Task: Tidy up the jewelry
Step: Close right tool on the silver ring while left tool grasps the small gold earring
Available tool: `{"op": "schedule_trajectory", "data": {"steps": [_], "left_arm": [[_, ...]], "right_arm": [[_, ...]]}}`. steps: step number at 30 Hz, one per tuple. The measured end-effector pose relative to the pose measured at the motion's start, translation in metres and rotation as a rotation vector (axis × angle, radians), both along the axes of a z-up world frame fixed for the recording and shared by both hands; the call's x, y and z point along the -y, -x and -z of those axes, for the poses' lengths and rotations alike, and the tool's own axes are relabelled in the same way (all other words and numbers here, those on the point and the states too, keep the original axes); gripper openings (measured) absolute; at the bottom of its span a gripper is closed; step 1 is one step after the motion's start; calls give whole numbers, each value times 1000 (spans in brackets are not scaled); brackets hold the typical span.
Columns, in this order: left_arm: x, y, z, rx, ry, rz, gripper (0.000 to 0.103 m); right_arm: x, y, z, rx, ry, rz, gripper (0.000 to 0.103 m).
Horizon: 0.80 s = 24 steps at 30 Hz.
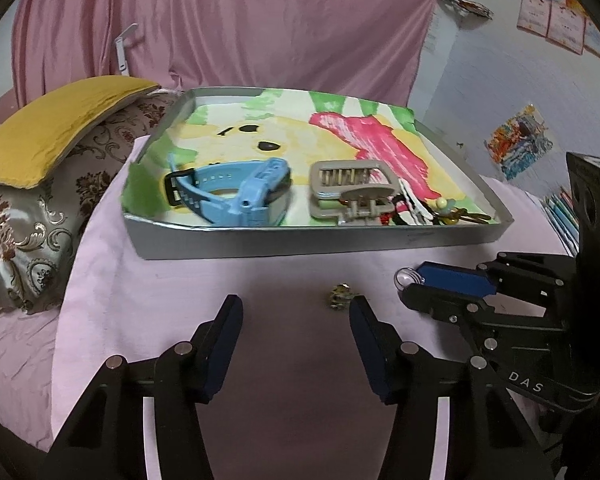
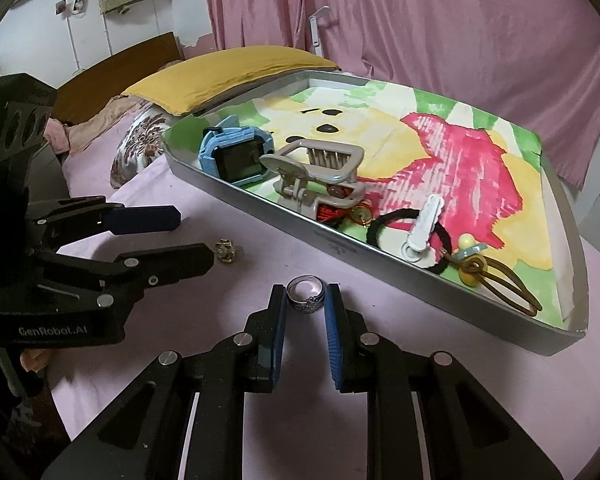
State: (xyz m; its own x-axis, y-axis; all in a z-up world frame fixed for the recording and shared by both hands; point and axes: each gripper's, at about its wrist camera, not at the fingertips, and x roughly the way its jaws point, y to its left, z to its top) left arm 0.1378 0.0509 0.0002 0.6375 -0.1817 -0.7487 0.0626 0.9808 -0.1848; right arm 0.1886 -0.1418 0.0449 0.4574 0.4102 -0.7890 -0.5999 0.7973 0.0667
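A silver ring (image 2: 306, 293) sits between the fingertips of my right gripper (image 2: 306, 296), which is shut on it just above the pink sheet; it also shows in the left wrist view (image 1: 409, 278). My left gripper (image 1: 296, 312) is open, low over the sheet, with a small gold earring (image 1: 339, 297) just left of its right fingertip; the earring also shows in the right wrist view (image 2: 227, 251). The grey tray (image 1: 300, 242) holds a blue watch (image 1: 236, 192), a beige hair claw (image 1: 350, 190), a black hair tie (image 2: 404, 240), a white clip (image 2: 422, 226) and other small pieces.
The tray (image 2: 340, 248) is lined with a painted paper. A patterned pillow (image 1: 32, 216) with a yellow cloth (image 1: 56, 124) lies to the left. A pink curtain (image 1: 240, 20) hangs behind. The pink sheet (image 1: 180, 280) covers the bed.
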Motion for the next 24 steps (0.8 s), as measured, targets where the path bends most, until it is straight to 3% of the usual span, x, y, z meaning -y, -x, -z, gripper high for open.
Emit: {"op": "schedule_trajectory", "data": {"steps": [13,19,24], "left_arm": [[20,-7,0,-6,-58,45,41],[27,-7,0,-8,-106,51,31],[31,-7,0,-6,-134,62,14]], "right_arm": [[9,-2,0,-1,-11,21,17],[10,-1,0,1,-14,21,17],[10,-1,0,-1,-14,19,17]]}}
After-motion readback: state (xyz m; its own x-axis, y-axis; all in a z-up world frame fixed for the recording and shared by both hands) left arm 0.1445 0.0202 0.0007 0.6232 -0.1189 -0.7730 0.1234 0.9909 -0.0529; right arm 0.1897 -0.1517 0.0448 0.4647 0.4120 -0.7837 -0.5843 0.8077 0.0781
